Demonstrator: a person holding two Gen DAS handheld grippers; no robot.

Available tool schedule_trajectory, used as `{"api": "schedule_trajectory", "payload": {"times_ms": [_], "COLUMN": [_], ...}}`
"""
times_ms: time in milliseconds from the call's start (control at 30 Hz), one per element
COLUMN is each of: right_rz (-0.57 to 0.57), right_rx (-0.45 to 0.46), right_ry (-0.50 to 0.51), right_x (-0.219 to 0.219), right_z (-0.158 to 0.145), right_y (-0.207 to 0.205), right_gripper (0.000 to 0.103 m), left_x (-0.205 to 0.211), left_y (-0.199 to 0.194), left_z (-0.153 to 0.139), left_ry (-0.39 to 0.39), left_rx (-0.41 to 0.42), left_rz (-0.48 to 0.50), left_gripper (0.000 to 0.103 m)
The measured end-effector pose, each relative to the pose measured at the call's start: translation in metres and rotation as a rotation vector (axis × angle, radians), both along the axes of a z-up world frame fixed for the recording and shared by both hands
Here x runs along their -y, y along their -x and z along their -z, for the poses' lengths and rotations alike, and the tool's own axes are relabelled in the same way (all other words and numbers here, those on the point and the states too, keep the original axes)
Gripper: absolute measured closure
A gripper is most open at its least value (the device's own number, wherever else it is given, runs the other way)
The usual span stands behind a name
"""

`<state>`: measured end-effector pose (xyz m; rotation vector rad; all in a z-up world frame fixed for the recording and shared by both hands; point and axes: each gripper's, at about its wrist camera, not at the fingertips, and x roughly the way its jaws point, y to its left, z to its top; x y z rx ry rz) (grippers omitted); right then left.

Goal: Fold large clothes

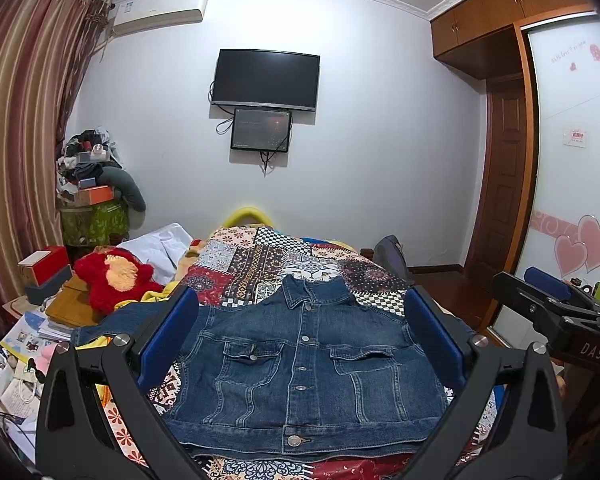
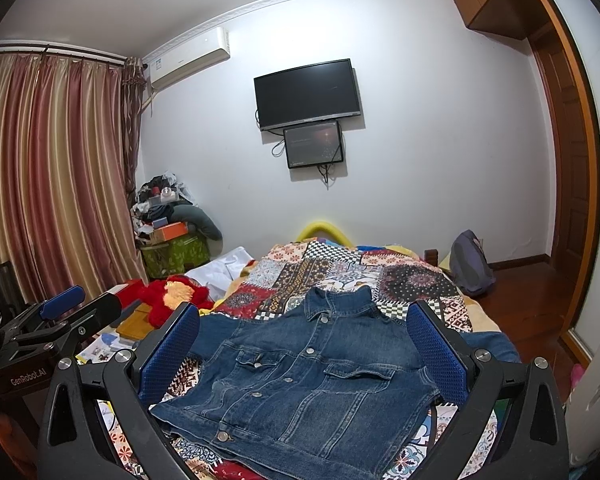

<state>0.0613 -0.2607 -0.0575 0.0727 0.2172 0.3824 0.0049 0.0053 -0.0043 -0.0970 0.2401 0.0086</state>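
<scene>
A dark blue denim jacket (image 1: 300, 368) lies buttoned and front-up on the patchwork bed cover (image 1: 260, 260), collar toward the far wall, sleeves spread to each side. It also shows in the right wrist view (image 2: 312, 384). My left gripper (image 1: 300, 336) hovers open above the jacket's hem, its blue pads (image 1: 168, 336) wide apart and empty. My right gripper (image 2: 304, 344) is also open and empty, held above the jacket's right half. The right gripper shows at the right edge of the left wrist view (image 1: 556, 300), and the left gripper at the left edge of the right wrist view (image 2: 68, 308).
A red plush toy (image 1: 116, 276) and white cloth (image 1: 160, 244) lie on the bed's left. A cluttered bedside table with boxes and papers (image 1: 40, 312) stands left. A grey backpack (image 2: 470, 264) leans at the bed's far right. A wardrobe (image 1: 572, 184) and door are on the right.
</scene>
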Motion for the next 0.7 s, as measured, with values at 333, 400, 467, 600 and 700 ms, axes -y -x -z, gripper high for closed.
{"api": "schedule_trajectory", "payload": {"times_ms": [333, 400, 467, 600, 700], "right_rz": [0.005, 0.006, 0.007, 0.011, 0.007], "right_rx": [-0.010, -0.018, -0.029, -0.055, -0.078], "right_ry": [0.012, 0.017, 0.025, 0.053, 0.072], "right_x": [-0.004, -0.007, -0.012, -0.025, -0.035], "right_z": [0.006, 0.006, 0.008, 0.010, 0.013], "right_y": [-0.006, -0.009, -0.015, -0.028, -0.043], "right_gripper": [0.000, 0.000, 0.000, 0.000, 0.000], "left_x": [-0.003, -0.005, -0.009, -0.020, -0.034], "left_y": [-0.006, -0.010, -0.015, -0.029, -0.045], "left_z": [0.003, 0.004, 0.007, 0.012, 0.017], "left_ry": [0.009, 0.012, 0.019, 0.038, 0.051], "left_rx": [-0.011, -0.014, -0.019, -0.034, -0.052], "left_rz": [0.002, 0.002, 0.001, -0.007, -0.027], "left_gripper": [0.000, 0.000, 0.000, 0.000, 0.000]}}
